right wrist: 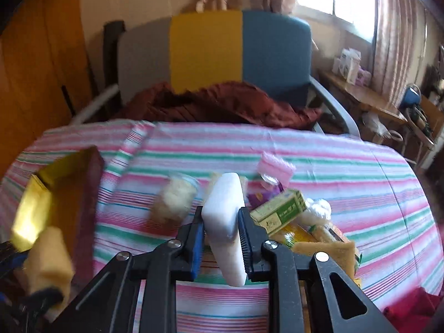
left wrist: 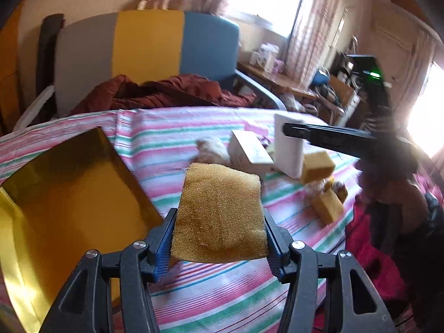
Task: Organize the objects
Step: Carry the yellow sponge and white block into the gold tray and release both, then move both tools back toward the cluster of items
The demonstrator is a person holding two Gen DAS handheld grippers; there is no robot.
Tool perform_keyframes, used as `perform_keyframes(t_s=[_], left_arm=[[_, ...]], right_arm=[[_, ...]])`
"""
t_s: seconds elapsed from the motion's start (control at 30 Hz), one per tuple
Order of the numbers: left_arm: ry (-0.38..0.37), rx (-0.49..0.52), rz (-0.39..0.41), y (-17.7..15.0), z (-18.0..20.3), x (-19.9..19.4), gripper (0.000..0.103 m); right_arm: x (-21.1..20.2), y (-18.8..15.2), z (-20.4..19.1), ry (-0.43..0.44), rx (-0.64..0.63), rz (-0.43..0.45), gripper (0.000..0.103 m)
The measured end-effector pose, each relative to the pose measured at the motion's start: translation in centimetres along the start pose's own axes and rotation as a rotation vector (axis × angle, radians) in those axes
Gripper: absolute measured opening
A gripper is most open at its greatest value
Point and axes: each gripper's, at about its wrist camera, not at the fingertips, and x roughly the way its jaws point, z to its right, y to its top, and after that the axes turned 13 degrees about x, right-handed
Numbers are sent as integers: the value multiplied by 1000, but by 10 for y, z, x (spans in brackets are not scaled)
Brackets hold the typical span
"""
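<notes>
A: Right of the gold box (left wrist: 69, 194), our left gripper (left wrist: 219, 238) clamps the yellow sponge (left wrist: 219, 211).

B: Further right, our right gripper (right wrist: 222, 238) pinches the white power bank (right wrist: 226, 222); gripped low, it could slip.

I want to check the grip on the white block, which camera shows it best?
The right wrist view: the white block sits clamped between the right gripper pads. The left wrist view shows it farther off, partly hidden by a gripper finger.
</notes>
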Motion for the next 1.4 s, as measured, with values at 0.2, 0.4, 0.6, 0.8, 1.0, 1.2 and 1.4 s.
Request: perform_keyframes(t_s=[0.2, 0.4, 0.6, 0.8, 1.0, 1.2, 1.4], left_arm=[[147, -104, 26, -22, -49, -40, 57], [333, -195, -24, -69, -95, -71, 58], [449, -272, -123, -110, -128, -79, 65], [480, -342, -71, -123, -138, -101, 80], [589, -360, -1, -107, -140, -131, 80], [704, -302, 39, -91, -122, -151, 80], [786, -260, 50, -84, -107, -159, 80]], right_arm=[[-38, -4, -56, 194, -67, 20, 23], [-31, -25, -140, 327, -167, -35, 23], [-12, -58, -220, 391, -293, -139, 26], [13, -96, -262, 479, -333, -324, 56], [-8, -109, -254, 521, -320, -303, 69], [-26, -109, -247, 477, -333, -204, 80], [-34, -111, -243, 452, -321, -153, 83]])
